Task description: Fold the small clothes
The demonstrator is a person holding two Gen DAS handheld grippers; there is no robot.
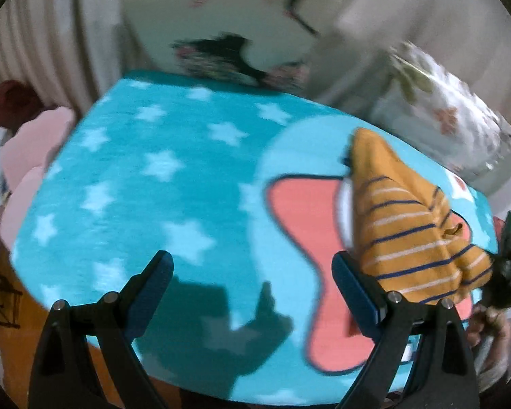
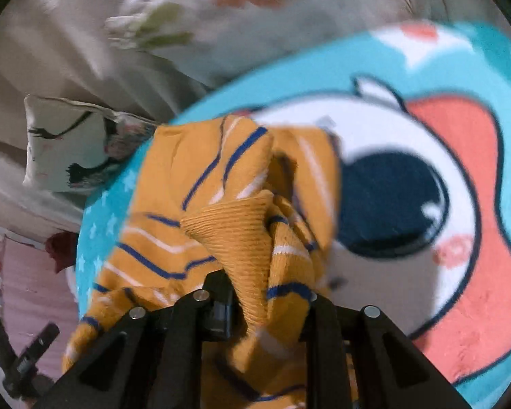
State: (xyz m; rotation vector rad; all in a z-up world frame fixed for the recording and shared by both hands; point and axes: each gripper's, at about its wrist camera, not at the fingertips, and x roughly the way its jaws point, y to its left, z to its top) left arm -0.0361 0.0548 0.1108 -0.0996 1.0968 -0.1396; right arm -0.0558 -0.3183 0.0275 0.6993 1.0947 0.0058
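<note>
The right gripper (image 2: 265,303) had its jaws pinched on a bunched fold of the mustard striped garment (image 2: 221,204), ribbed cuff squeezed between them, and the cloth hung lifted and crumpled over the teal star blanket (image 2: 494,68). From the left wrist view, that garment (image 1: 408,235) rose in a peak at the right side, above the blanket's (image 1: 136,177) pink bow print. The left gripper (image 1: 252,283) hovered with its jaws spread wide and gripping nothing, low at the near edge. 2 printed pillows sat at the far side: the eyelash pillow (image 1: 221,24) and the floral pillow (image 1: 443,116), both blurred.
</note>
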